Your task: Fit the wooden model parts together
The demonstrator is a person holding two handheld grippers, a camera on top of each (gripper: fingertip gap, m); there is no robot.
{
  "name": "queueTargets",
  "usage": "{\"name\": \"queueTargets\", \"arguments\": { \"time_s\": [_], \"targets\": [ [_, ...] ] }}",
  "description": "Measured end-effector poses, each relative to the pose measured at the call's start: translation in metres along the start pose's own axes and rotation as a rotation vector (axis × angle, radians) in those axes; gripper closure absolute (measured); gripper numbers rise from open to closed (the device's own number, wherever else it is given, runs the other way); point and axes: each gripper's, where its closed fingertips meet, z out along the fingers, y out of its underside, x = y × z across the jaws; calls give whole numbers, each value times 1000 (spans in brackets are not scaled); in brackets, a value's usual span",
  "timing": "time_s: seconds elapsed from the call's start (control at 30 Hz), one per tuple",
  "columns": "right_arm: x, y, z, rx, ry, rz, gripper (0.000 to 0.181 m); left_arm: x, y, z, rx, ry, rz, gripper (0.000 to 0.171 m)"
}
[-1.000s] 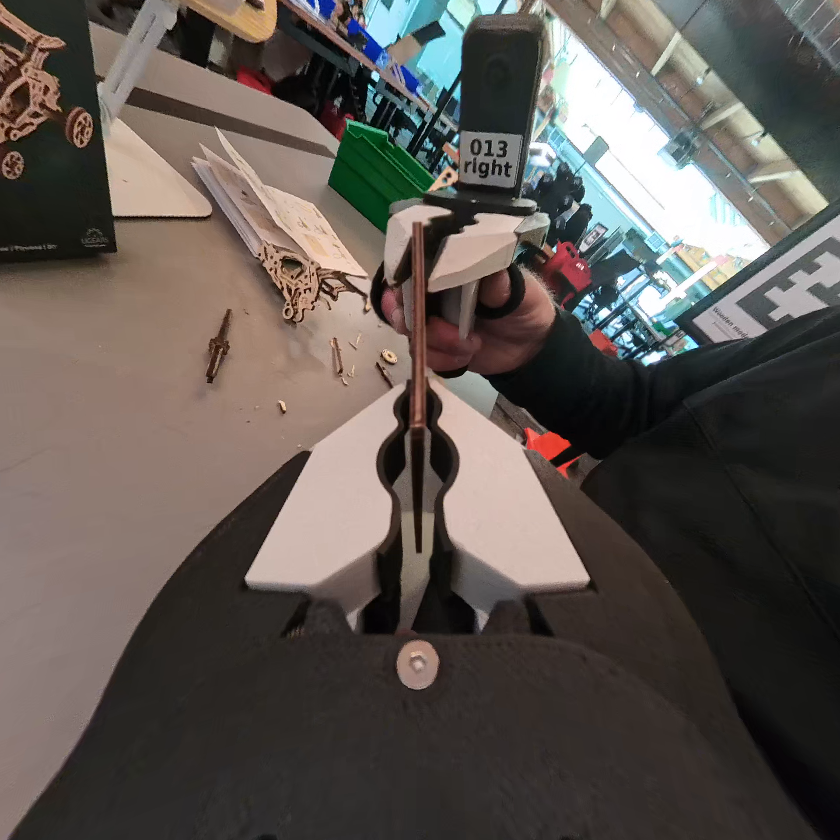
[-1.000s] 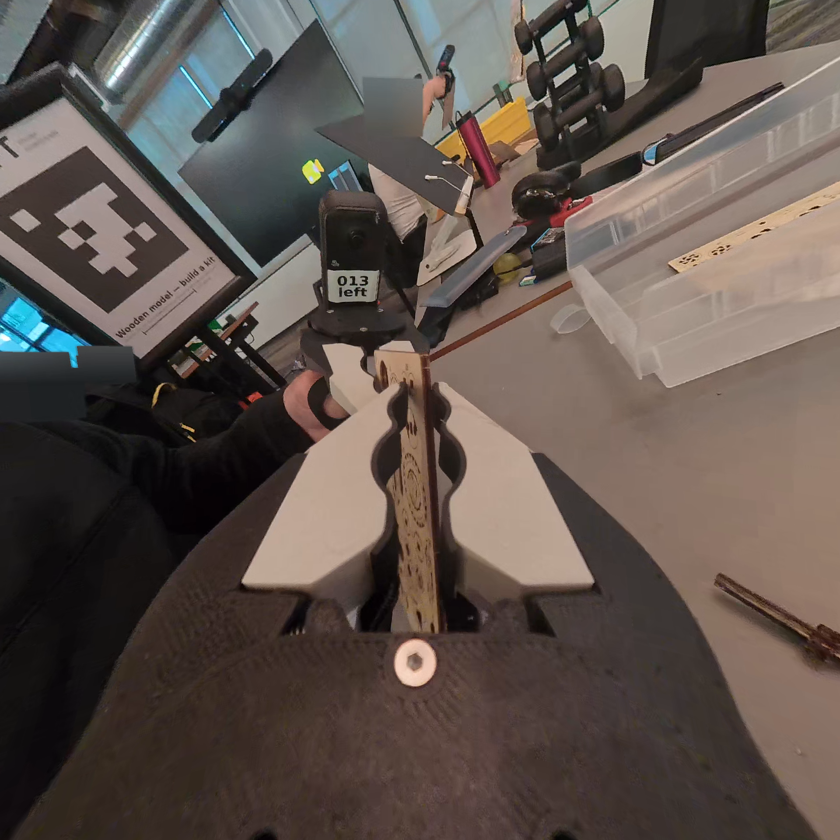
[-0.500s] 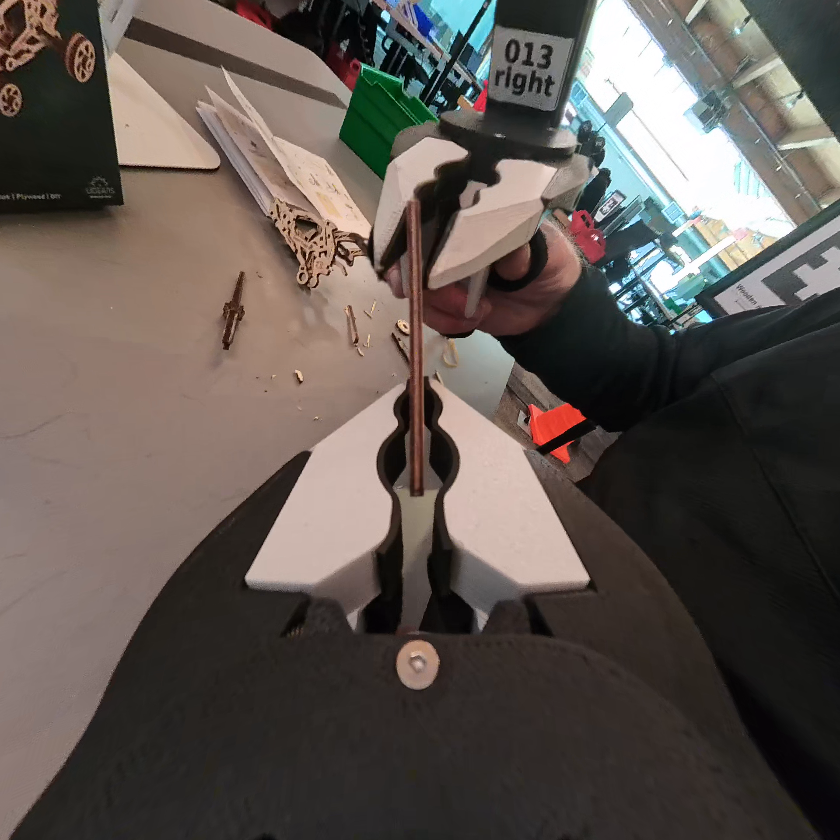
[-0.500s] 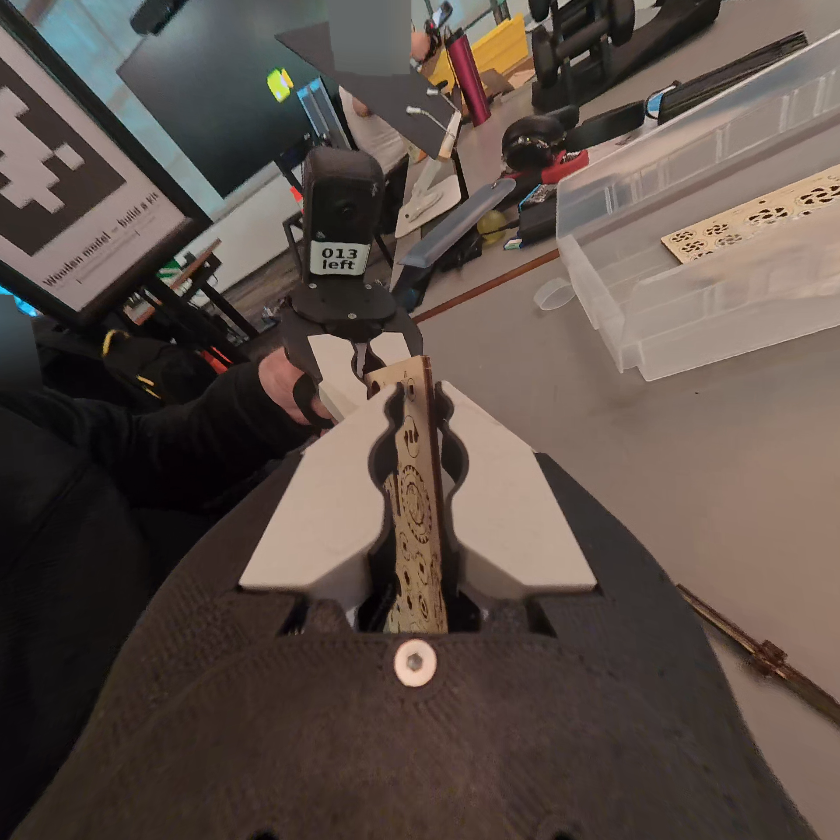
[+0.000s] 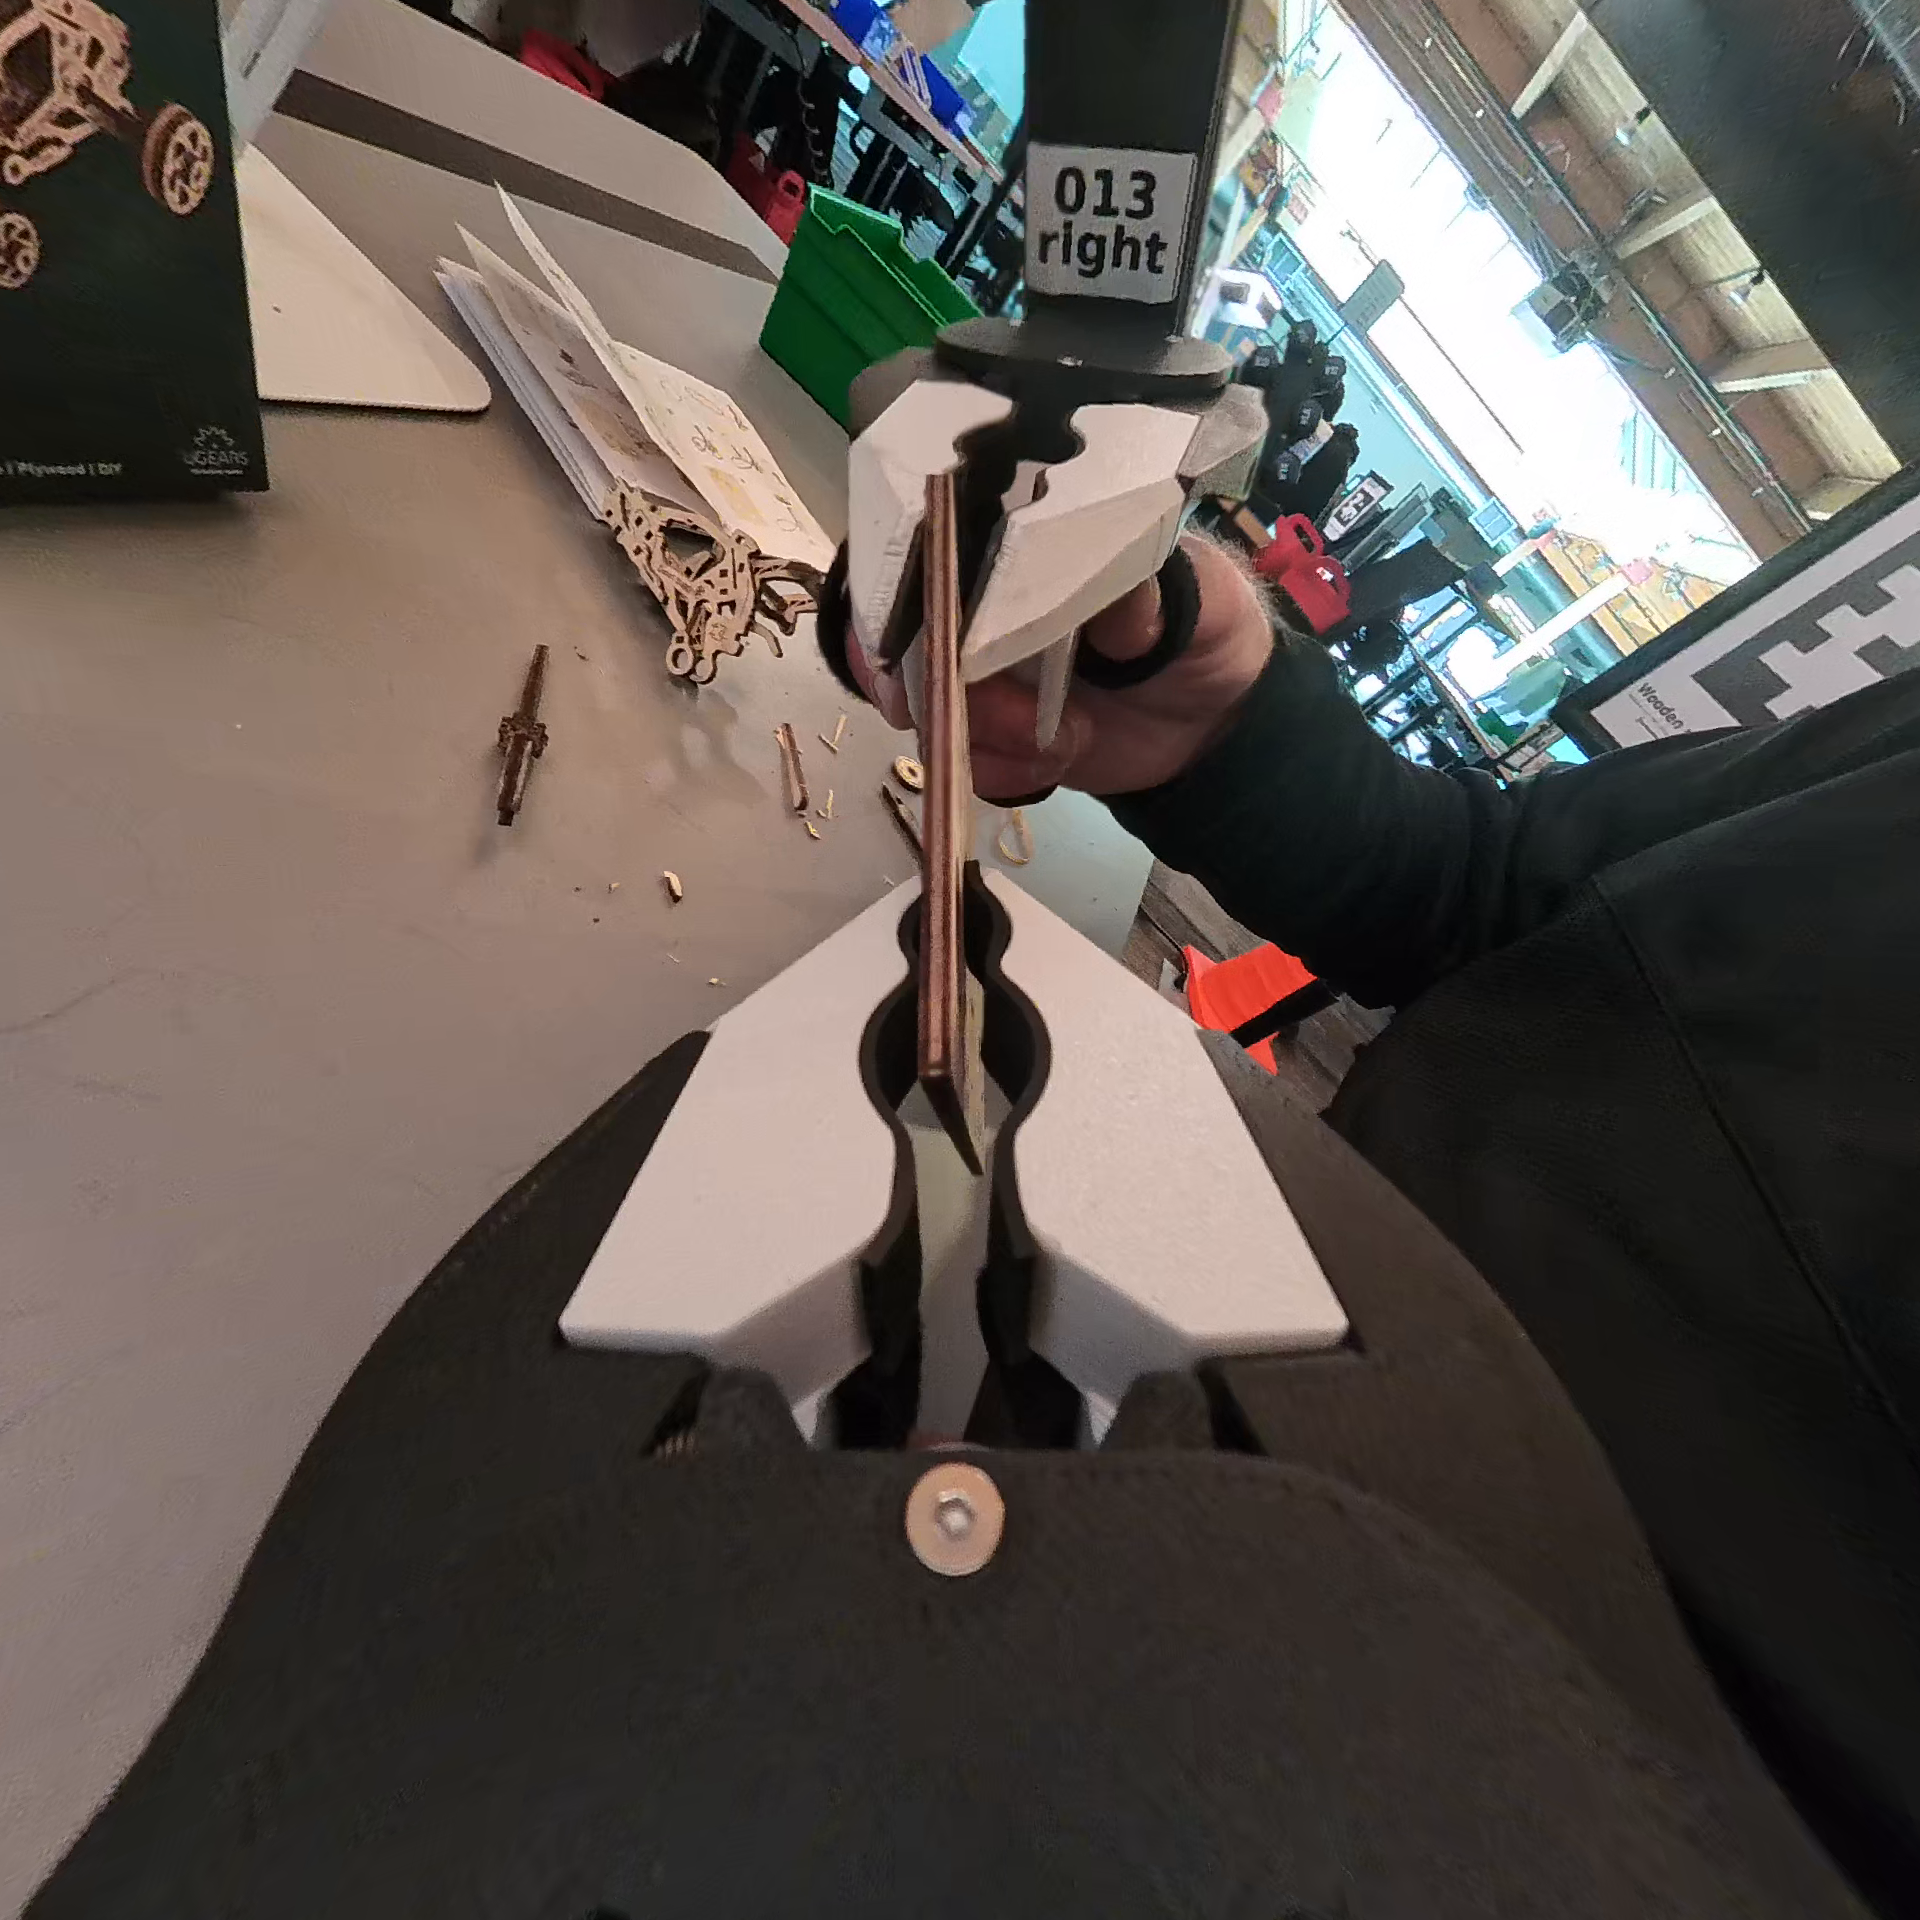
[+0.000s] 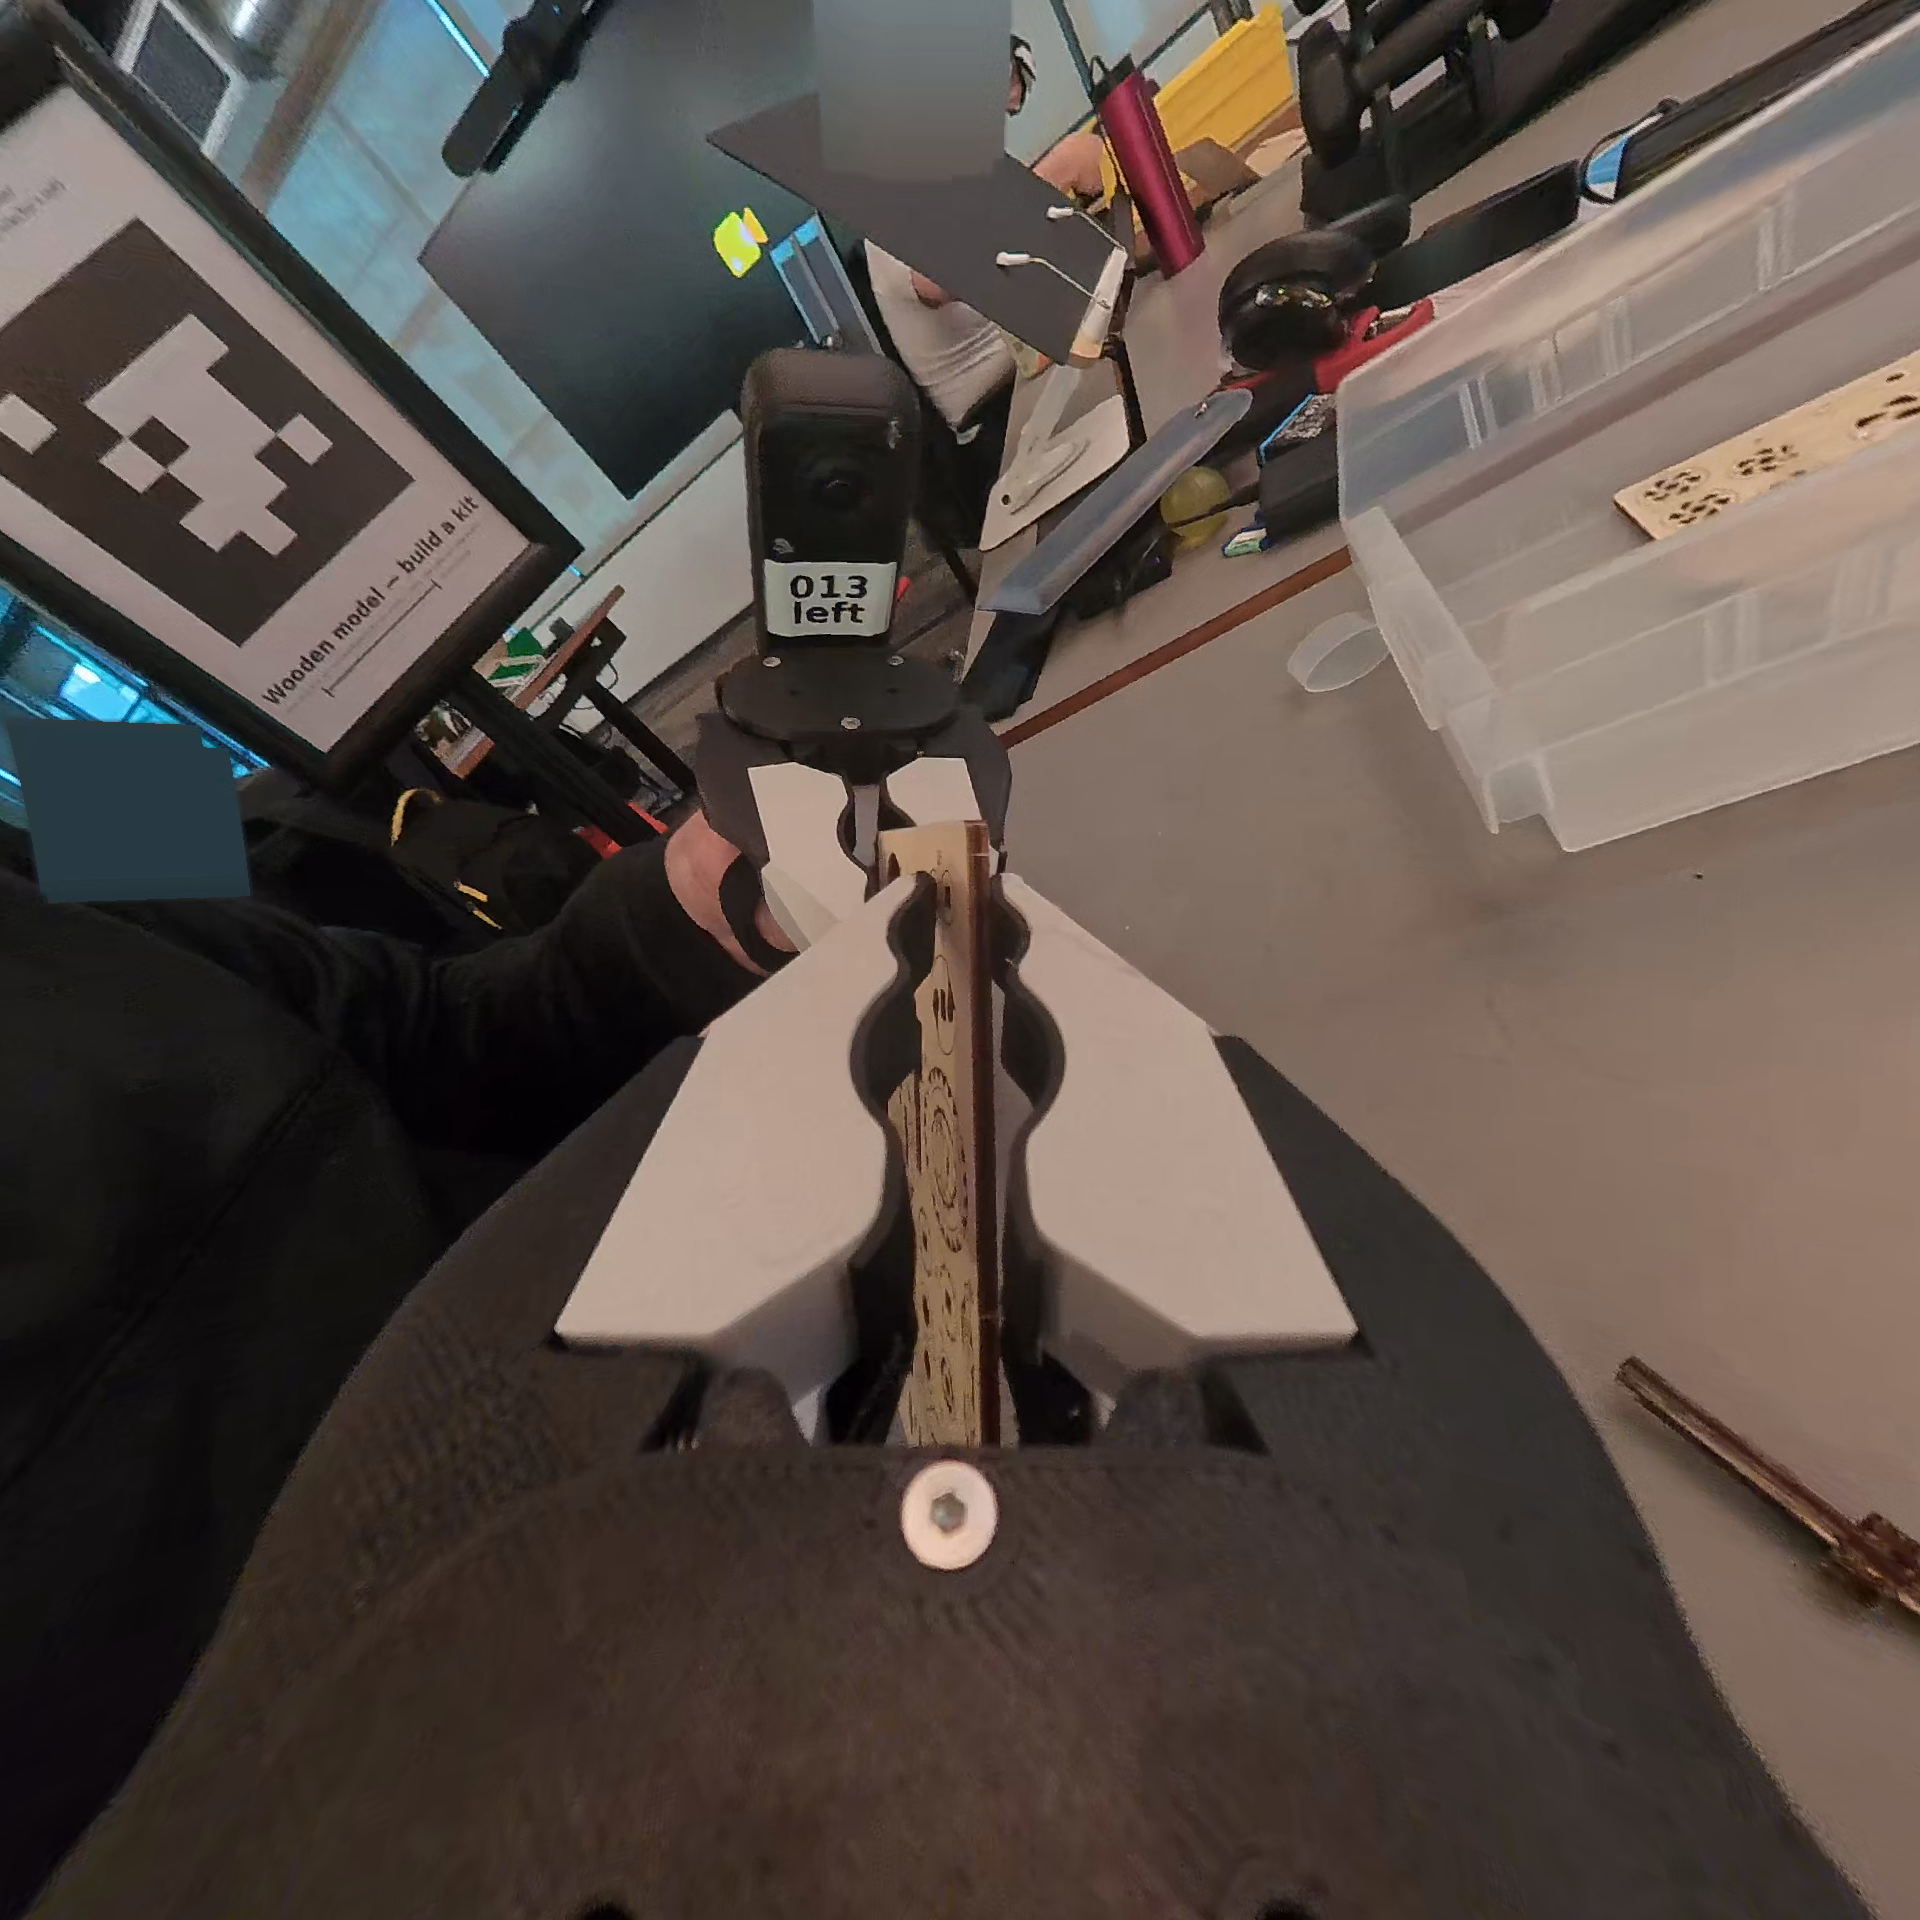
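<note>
A thin plywood parts sheet (image 5: 943,790) is held edge-on between both grippers above the grey table (image 5: 260,987). My left gripper (image 5: 951,894) is shut on one end of it; that end reaches only partway down between the white fingers (image 5: 769,1143). My right gripper (image 5: 961,707) is shut on the other end, close in front. In the right wrist view the sheet (image 6: 951,1195) runs the full length of my right gripper (image 6: 951,894), with cut-out parts on its face. The left gripper (image 6: 873,862) is just beyond its far end.
On the table to the left lie a dark wooden axle (image 5: 520,738), a part-built wooden piece (image 5: 707,582), a booklet (image 5: 623,416), the kit box (image 5: 114,249) and loose scraps (image 5: 795,779). A clear plastic tray (image 6: 1558,644) holding another sheet (image 6: 1766,468) stands at right. There is about 4 cm between the tips of the two grippers. The part-built wooden piece (image 5: 707,582) is about 25 cm from both grippers' fingertips.
The sheet has slid outward between my left fingers and now sits shallower and slightly twisted. The right gripper has come closer and higher in the left wrist view.
</note>
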Motion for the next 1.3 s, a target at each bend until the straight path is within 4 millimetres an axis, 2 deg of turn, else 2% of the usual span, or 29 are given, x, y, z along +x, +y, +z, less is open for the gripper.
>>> {"name": "queueTargets", "arguments": {
  "time_s": [0.27, 0.4, 0.6, 0.7, 0.8, 0.9, 0.97, 1.07, 1.17, 1.23, 1.3],
  "targets": [
    [14, 11, 0, -64, 111, -54, 173, -13, 8, 2, -48, -159, 104, 169],
    [18, 10, 1, -92, 180, -107, 171, -18, 6, 1, -43, -190, 100, 169],
    [28, 11, -1, -151, 385, -235, 167, -25, 9, 3, -62, -251, 111, 170],
    [32, 10, -3, -196, 507, -365, 164, -26, 10, 4, -58, -262, 118, 170],
    [21, 5, -6, -181, 461, -373, 159, -24, 6, -2, -53, -255, 131, 171],
    [18, 8, -11, -185, 405, -346, 172, -20, -1, -9, -34, -227, 172, 171],
    [10, 5, -15, -150, 319, -293, 165, -20, 0, -12, -54, -215, 198, 171],
    [5, -8, -26, -93, 259, -242, 164, -10, -5, -14, -62, -198, 396, 171],
    [7, -9, -43, -139, 277, -251, 162, -11, 0, -20, -208, -289, 557, 171],
    [8, -10, -58, -144, 299, -249, 160, -7, -2, -30, -236, -280, 561, 171],
    [6, -10, -73, -142, 315, -243, 161, -6, -6, -48, -218, -259, 489, 171]
  ]
}}
